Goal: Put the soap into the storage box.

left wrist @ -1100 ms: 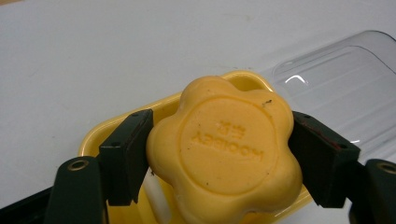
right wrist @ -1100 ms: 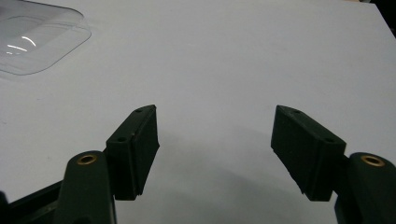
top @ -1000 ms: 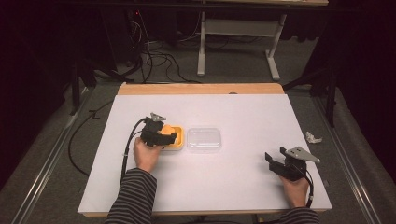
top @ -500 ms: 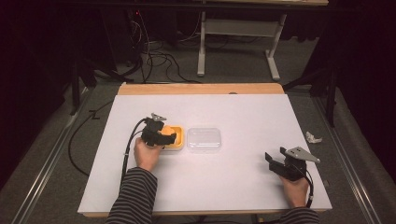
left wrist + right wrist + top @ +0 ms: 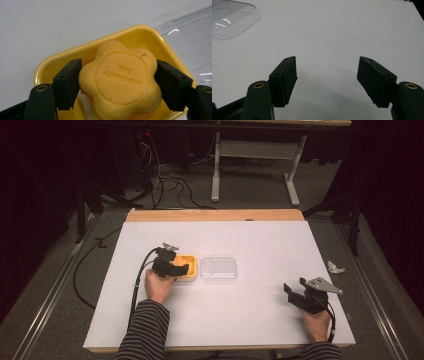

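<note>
One yellow tray (image 5: 187, 268) sits on the counter (image 5: 260, 240), and in it one flower-shaped soap (image 5: 120, 82) — a single bar. One clear plastic lid (image 5: 218, 269) lies just beside the tray. Two tongs are in use, one per hand: the left tongs (image 5: 180, 268) and the right tongs (image 5: 291, 292), each with two black jaws and one trailing cable. Two hands, two striped sleeves. One crumpled white scrap (image 5: 335, 267) lies on the floor — off the counter's right edge.
</note>
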### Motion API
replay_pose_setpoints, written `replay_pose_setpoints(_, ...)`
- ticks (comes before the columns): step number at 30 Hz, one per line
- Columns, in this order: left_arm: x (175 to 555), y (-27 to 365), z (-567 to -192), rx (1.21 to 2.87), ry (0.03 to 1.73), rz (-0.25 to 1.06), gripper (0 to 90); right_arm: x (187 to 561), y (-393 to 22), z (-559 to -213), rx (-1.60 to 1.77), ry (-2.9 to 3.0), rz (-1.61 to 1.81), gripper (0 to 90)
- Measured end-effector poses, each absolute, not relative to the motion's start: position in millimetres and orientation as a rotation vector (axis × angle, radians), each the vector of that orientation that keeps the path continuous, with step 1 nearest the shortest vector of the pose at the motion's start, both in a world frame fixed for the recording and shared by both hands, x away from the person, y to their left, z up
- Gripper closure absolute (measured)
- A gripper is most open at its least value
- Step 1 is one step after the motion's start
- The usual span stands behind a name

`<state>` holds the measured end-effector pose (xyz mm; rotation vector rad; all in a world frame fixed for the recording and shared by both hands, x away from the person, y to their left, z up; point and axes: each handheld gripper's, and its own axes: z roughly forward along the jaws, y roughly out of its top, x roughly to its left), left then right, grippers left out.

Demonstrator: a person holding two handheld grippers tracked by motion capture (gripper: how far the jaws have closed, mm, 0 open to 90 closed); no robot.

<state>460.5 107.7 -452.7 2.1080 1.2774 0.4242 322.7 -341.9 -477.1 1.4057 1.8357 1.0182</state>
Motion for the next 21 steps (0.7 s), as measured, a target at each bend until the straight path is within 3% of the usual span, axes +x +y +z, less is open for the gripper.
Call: replay_pose_setpoints(21,461.0,106.6,-456.7,2.126,1.279,0.455,26.9,322.9,-342.5,-477.1,1.402,1.842,1.023,32.6)
